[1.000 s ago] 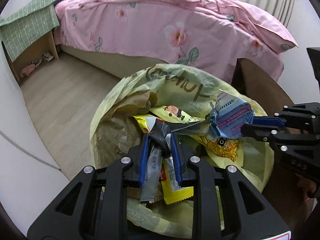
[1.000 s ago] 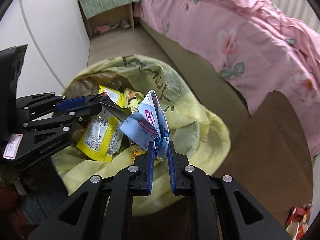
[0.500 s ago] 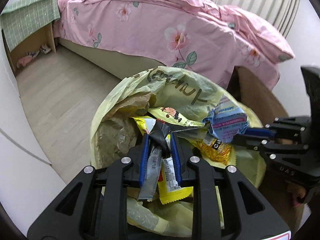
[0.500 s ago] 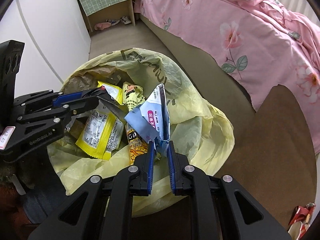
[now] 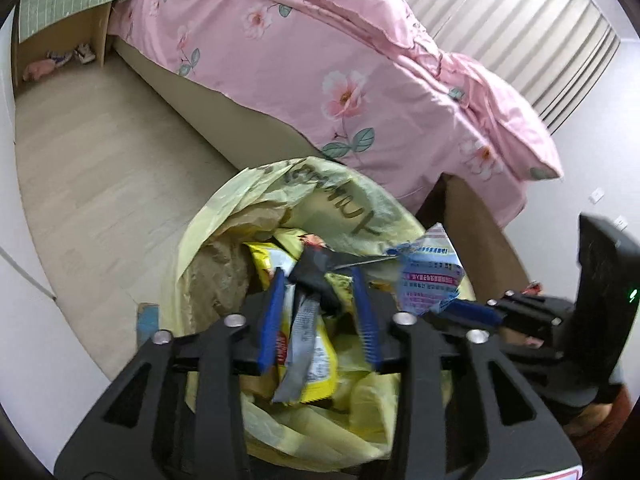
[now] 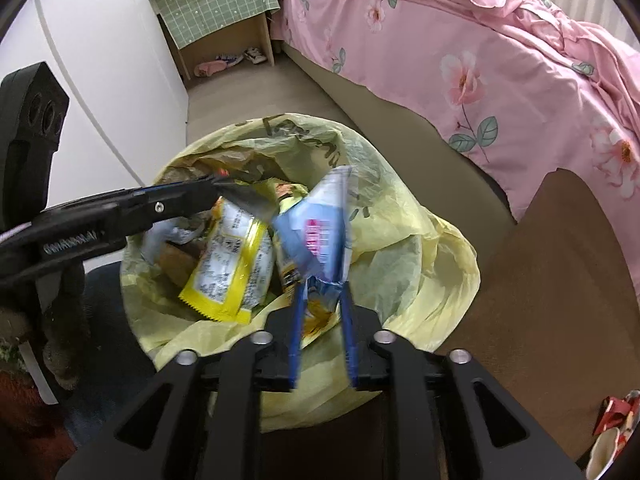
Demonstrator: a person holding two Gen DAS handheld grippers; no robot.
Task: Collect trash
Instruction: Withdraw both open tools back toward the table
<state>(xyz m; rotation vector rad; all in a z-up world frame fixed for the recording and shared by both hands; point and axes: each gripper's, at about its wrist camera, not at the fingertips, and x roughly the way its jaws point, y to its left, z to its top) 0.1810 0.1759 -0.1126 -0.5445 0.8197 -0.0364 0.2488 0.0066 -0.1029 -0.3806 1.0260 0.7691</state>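
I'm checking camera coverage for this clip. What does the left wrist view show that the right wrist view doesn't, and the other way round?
Only the left wrist view shows the striped wall panels behind the bed and the wall sockets.

Only the right wrist view shows a red wrapper lying at the lower right, outside the bag.

Both show the yellow trash bag, the yellow wrapper, the blue-and-white wrapper, the pink floral bedding, and the left gripper and right gripper, both open.
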